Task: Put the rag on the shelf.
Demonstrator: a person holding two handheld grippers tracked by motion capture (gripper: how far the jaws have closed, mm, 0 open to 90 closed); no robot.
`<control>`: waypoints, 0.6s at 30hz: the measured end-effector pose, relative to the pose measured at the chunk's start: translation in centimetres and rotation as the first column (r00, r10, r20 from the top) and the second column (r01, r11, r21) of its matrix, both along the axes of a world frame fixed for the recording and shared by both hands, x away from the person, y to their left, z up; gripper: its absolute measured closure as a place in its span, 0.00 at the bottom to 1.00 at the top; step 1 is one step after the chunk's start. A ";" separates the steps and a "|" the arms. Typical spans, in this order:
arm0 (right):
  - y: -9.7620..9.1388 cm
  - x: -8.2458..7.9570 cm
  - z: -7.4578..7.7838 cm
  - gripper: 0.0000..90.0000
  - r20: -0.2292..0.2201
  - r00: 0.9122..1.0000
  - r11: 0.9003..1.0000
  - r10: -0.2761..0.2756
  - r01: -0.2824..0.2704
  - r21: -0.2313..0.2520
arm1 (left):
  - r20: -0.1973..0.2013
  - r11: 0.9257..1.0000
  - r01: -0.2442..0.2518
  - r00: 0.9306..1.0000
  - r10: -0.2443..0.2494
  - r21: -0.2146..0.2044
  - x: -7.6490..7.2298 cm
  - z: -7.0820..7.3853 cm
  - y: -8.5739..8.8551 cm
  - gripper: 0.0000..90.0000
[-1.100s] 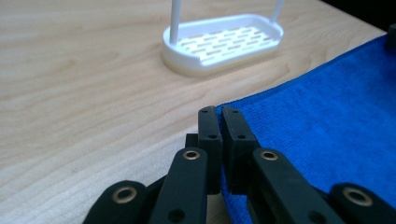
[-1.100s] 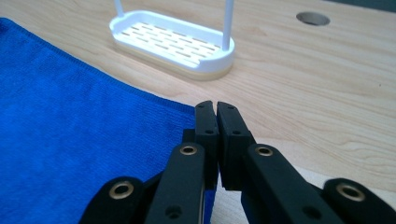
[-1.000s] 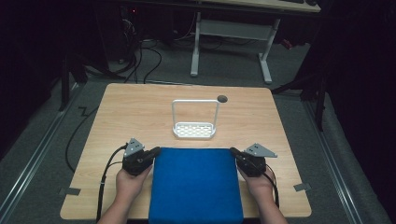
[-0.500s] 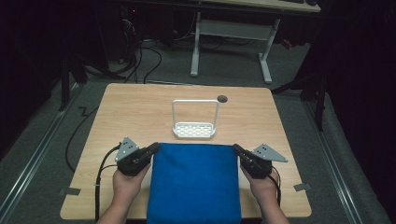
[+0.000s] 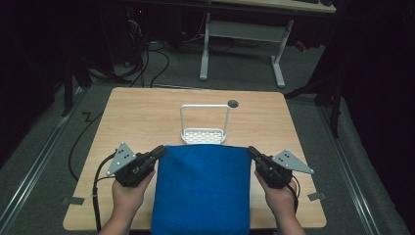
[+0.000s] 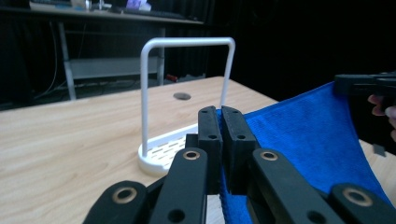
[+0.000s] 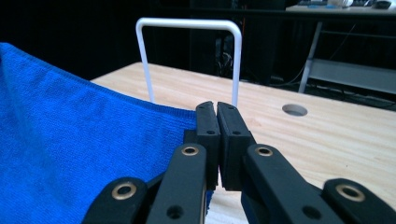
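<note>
On the table point(image 5: 137, 122), your left gripper point(image 5: 159, 151) pinches the far left corner of the blue cloth point(image 5: 203, 186), and your right gripper point(image 5: 251, 152) pinches the far right corner, both sets of jaws clamped tight on the fabric. Between them the cloth's far edge stretches taut, just in front of the white rack point(image 5: 204, 128), while the rest drapes toward you over the near table edge.
</note>
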State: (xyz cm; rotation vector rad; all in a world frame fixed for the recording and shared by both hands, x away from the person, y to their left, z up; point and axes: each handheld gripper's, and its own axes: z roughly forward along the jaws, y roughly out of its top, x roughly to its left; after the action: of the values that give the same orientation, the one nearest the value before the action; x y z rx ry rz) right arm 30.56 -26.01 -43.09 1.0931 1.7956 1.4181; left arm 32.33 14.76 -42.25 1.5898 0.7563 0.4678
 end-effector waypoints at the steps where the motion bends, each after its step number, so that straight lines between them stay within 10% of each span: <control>1: 0.0 -0.2 0.4 0.99 0.012 1.000 1.000 0.002 -0.002 -0.003 | 0.023 1.000 0.003 1.000 -0.003 0.003 -0.4 0.6 -0.1 0.97; 18: -0.8 -4.4 6.0 0.99 0.235 0.972 0.997 0.015 -0.032 0.066 | 0.206 1.000 0.007 0.979 0.000 -0.030 -4.2 5.0 0.4 0.97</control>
State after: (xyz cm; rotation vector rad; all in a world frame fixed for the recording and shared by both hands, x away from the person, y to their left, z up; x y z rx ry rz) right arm 26.16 -26.85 -37.06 0.8985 1.6070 1.5639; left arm 28.16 15.15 -37.21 1.4873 0.6002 0.6051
